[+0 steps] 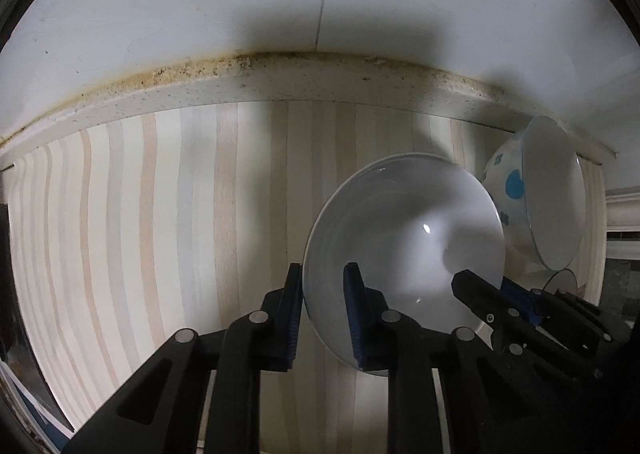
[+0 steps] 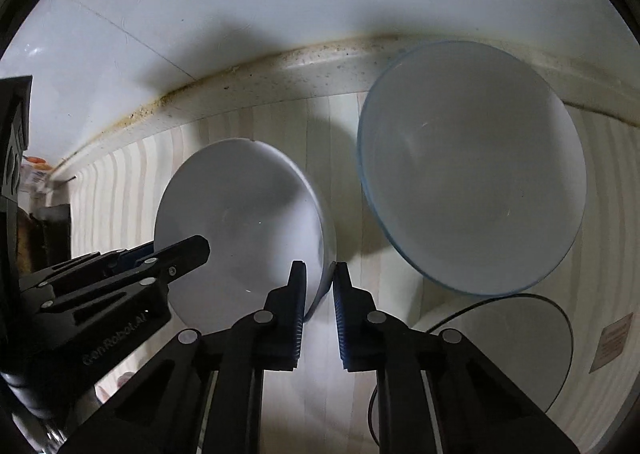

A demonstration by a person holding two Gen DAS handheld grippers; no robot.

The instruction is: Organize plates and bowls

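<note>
White bowl (image 1: 404, 238) — on striped countertop (image 1: 160, 222), gripped at opposite rims. Left gripper (image 1: 323, 314): jaws clamped on bowl's left rim, one finger inside, one outside. Right gripper (image 2: 320, 314): jaws pinched on bowl's right rim. Blue-flowered bowl (image 1: 536, 194) — just right of white bowl, toward wall. Glass plate (image 2: 516, 338) — right of white bowl, near edge.

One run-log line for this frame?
left gripper: shut on white bowl rim | right gripper: shut on opposite rim | blue-dotted bowl: beside, untouched | surface: striped counter
</note>
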